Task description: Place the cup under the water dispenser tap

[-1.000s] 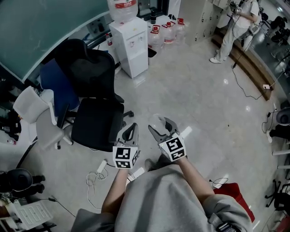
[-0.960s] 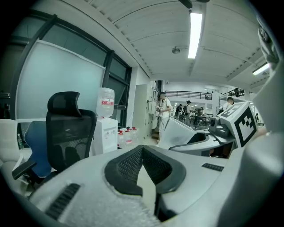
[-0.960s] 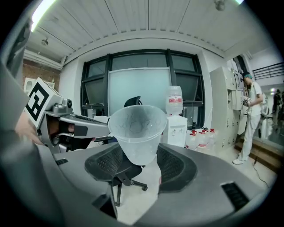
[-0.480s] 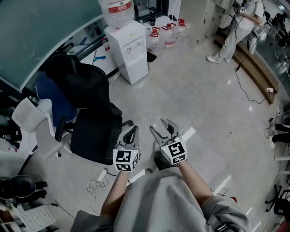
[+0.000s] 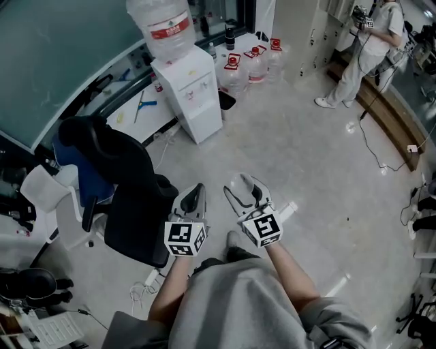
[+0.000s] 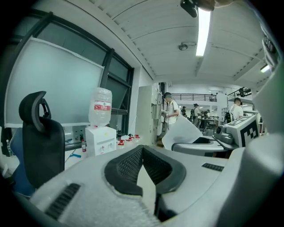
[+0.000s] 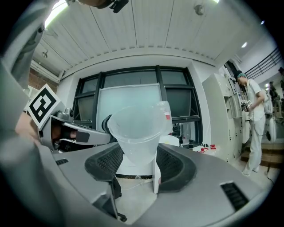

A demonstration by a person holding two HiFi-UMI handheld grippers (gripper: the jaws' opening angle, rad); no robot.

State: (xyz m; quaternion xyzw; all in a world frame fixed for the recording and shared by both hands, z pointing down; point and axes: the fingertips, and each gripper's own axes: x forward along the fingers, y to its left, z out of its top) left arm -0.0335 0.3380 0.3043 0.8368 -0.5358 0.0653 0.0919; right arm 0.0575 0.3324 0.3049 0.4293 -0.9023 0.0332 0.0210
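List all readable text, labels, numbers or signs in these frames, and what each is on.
No text here can be read.
Red label on the large clear water bottle atop the white box-shaped water dispenser: print too blurred to read.
Red tags on the spare clear bottles on the floor: too small to read.
Black-and-white marker cubes: square patterns, no letters.
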